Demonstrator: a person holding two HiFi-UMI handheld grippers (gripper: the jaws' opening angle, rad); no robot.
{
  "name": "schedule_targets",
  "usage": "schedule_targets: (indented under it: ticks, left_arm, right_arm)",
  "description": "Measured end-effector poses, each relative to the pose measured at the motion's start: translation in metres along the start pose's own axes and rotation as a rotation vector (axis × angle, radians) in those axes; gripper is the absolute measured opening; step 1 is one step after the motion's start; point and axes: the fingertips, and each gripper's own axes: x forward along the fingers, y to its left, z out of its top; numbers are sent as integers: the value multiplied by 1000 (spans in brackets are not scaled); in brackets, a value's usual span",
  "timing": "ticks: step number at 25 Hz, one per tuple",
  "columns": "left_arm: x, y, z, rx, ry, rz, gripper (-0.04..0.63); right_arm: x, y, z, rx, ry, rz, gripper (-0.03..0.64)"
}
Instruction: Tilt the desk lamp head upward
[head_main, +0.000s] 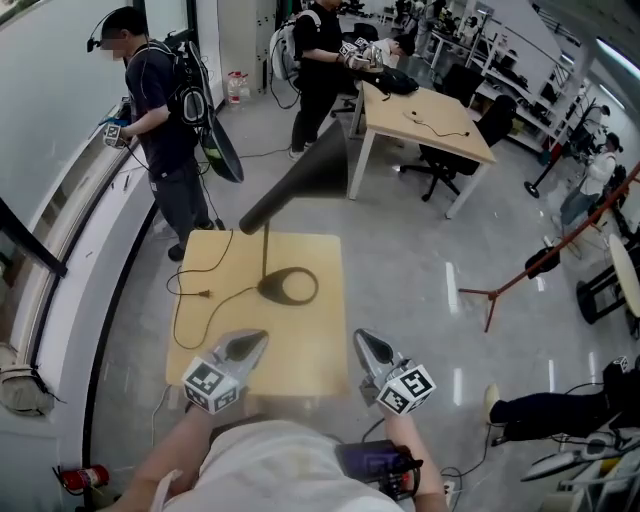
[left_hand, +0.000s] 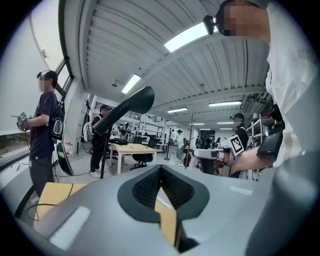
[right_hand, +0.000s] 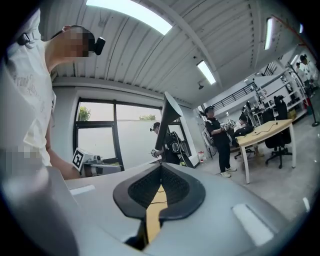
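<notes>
Here, from left to right:

- A person (head_main: 165, 130) in dark clothes stands by the window ledge at the far left, holding a device with a square marker.
- A black cord (head_main: 200, 293) loops over the left part of the small wooden table (head_main: 310, 340) in front of us.
- Our left gripper (head_main: 258, 337) hovers over the table's near edge. Its jaws are pressed together with nothing between them, as its own view confirms (left_hand: 160, 172).
- The desk lamp (head_main: 266, 250) stands on the table's far half, well apart from both grippers.
- Its ring-shaped base (head_main: 288, 287) rests flat on the wood, and a thin stem rises from it.
- The long black lamp head (head_main: 300, 180) sits atop the stem at a slant. In the left gripper view it climbs from lower left to upper right (left_hand: 127, 107).
- Our right gripper (head_main: 362, 338) hovers over the near right edge, level with the left one. Its jaws are likewise closed on nothing (right_hand: 161, 170), and the lamp head shows beyond them (right_hand: 167, 117).
- Farther right stands a second desk (head_main: 425, 120) with an office chair (head_main: 445, 160) beside it.
</notes>
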Motion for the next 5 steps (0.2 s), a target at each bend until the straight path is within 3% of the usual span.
schedule_targets:
  ticks: [5]
  left_arm:
    - [0,-26,-10,-11,6,17,2]
  right_arm:
    - [-27,1,-8,31,2,17,14]
